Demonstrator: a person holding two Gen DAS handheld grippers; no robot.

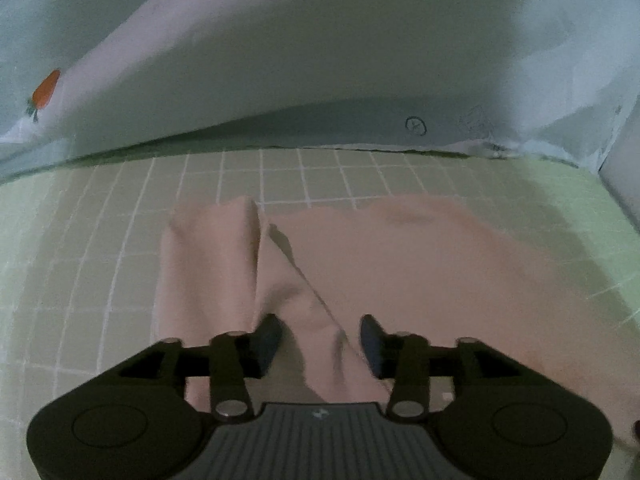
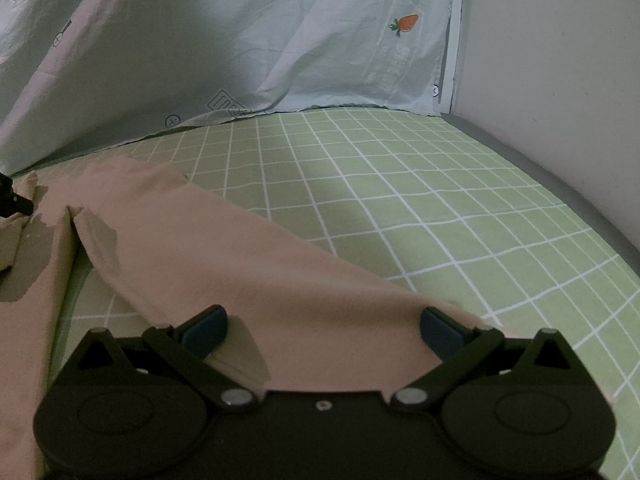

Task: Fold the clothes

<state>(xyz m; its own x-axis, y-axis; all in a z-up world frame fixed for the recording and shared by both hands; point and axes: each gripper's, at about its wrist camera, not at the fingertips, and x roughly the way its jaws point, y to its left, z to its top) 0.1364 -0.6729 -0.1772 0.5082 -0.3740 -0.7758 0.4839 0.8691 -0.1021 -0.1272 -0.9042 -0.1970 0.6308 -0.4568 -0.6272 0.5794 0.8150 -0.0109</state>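
A pink garment (image 1: 400, 264) lies on the green checked sheet (image 1: 100, 240). One long part of it (image 1: 208, 264) runs away from me on the left, with a raised fold beside it. My left gripper (image 1: 320, 338) stands open low over the near edge, and that fold passes between its dark blue fingertips (image 1: 268, 336). In the right wrist view a long pink part (image 2: 240, 248) stretches diagonally to the far left. My right gripper (image 2: 324, 330) is wide open over its near end, cloth lying between and under the fingers (image 2: 208, 328). A black piece of the left gripper (image 2: 14, 200) shows at the left edge.
A pale blue sheet (image 2: 280, 40) with a carrot print (image 2: 408, 23) hangs behind the bed, a pinkish cloth (image 1: 192, 48) against it. A white wall (image 2: 560, 100) and the grey bed edge (image 2: 560, 184) bound the right side. Bare green sheet (image 2: 440, 200) spreads to the right.
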